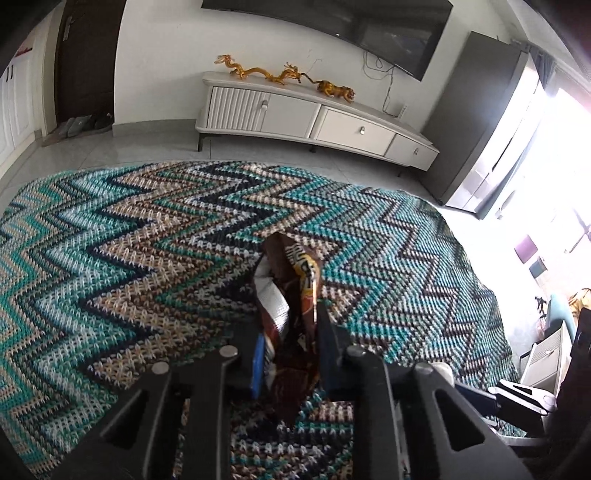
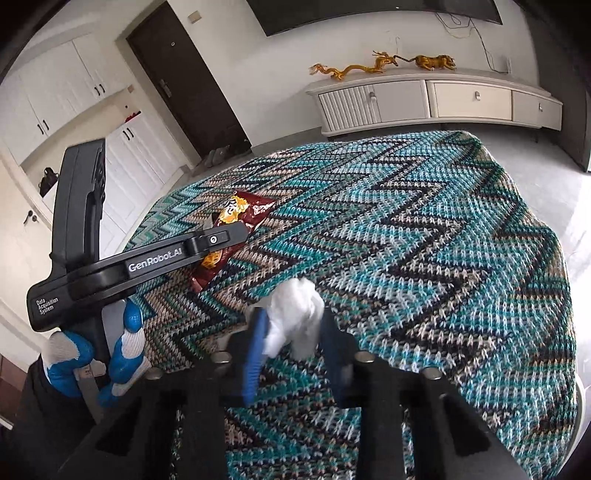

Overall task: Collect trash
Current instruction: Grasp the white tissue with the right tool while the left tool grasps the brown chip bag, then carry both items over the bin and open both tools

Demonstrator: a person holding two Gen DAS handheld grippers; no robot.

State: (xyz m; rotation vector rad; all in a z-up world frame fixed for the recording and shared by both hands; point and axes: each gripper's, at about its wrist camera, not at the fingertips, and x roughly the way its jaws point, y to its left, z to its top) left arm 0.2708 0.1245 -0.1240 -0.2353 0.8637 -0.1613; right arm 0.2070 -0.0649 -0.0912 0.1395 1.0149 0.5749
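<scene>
A brown and orange snack wrapper point(image 1: 291, 295) stands crumpled between the fingers of my left gripper point(image 1: 290, 332), which is shut on it just above the zigzag-patterned cloth point(image 1: 147, 240). In the right wrist view the same wrapper point(image 2: 236, 218) pokes out from behind the left gripper's black body point(image 2: 155, 258), held by a hand in a blue and white glove point(image 2: 125, 343). My right gripper point(image 2: 295, 332) is shut on a crumpled white tissue point(image 2: 295, 317) resting on the cloth point(image 2: 424, 240).
The cloth covers a rounded table whose edges drop to a tiled floor point(image 1: 155, 140). A white TV cabinet point(image 1: 314, 118) with golden dragon and tiger figures point(image 1: 258, 72) stands against the far wall under a dark screen point(image 1: 351, 26). A dark door point(image 2: 184, 85) and white cupboards point(image 2: 55, 99) are at the left.
</scene>
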